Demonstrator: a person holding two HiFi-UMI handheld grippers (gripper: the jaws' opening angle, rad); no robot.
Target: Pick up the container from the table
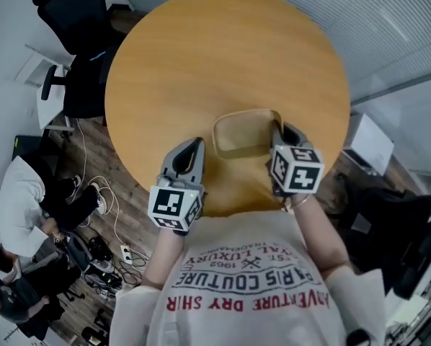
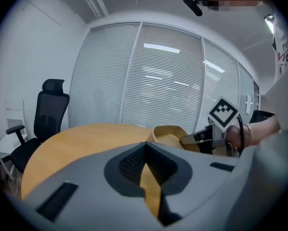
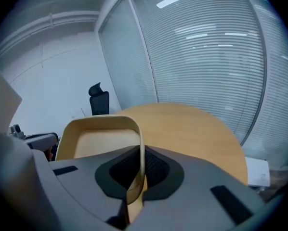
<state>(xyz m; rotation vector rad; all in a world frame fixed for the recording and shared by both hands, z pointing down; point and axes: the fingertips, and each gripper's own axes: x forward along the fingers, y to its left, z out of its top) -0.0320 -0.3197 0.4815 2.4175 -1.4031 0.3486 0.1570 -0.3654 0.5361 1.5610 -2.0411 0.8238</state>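
Observation:
The container (image 1: 241, 132) is a shallow tan tray with rounded corners, over the near part of the round wooden table (image 1: 223, 56). My right gripper (image 1: 279, 132) is shut on its right wall. In the right gripper view the thin rim (image 3: 140, 143) stands pinched between the dark pads of the right gripper (image 3: 140, 166), and the tray looks raised off the tabletop. My left gripper (image 1: 194, 146) is left of the tray, apart from it, with its jaws together and nothing in them. In the left gripper view the container (image 2: 170, 134) is ahead to the right of the left gripper (image 2: 145, 166).
A black office chair (image 1: 71, 13) stands beyond the table's far left. People (image 1: 21, 200) and cables (image 1: 107, 215) are on the floor at the left. A white box (image 1: 367, 143) sits at the right. Window blinds (image 2: 158, 76) run behind the table.

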